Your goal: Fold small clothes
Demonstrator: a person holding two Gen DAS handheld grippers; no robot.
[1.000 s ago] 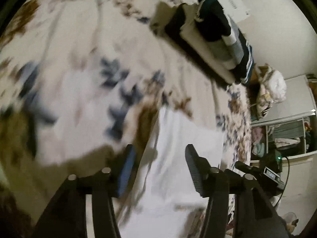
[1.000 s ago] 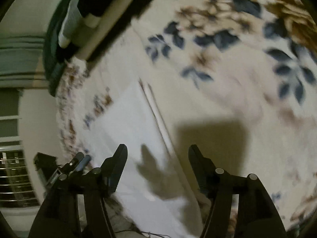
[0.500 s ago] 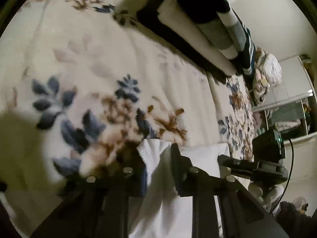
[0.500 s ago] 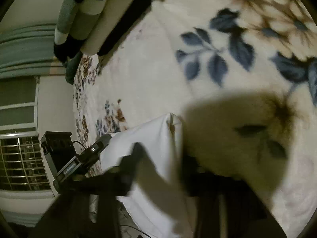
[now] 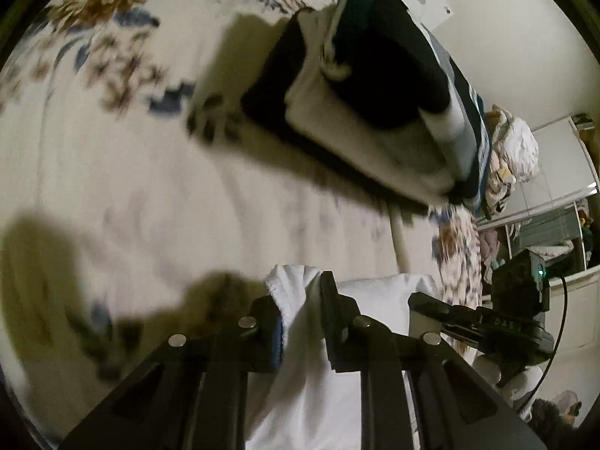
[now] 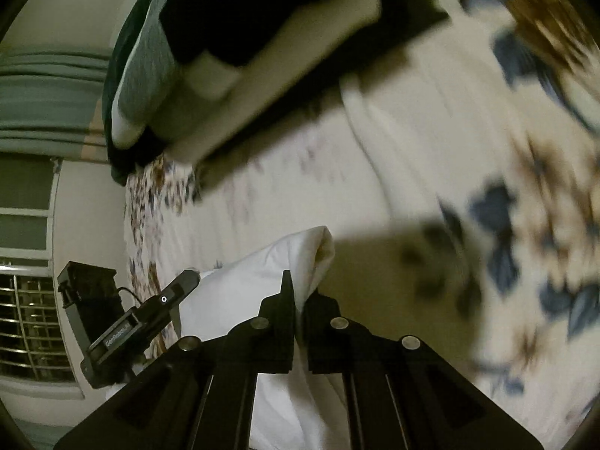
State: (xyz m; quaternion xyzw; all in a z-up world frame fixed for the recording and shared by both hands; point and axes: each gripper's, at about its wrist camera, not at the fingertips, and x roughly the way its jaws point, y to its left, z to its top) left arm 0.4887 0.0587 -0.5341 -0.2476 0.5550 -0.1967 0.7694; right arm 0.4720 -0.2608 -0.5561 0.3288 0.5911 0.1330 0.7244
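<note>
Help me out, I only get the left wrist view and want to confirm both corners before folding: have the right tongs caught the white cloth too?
Observer: Yes, the right tongs are shut on a corner of the white cloth.
Operator: Anything beside them that I can't see?
Observer: A window with a metal grille stands at that view's left edge.
Operator: And the folded stack?
Observer: There the folded stack lies against a green curtain.

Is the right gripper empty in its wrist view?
No: the right gripper is shut on a corner of the white cloth, which bunches up between its jaws above the floral blanket.
</note>
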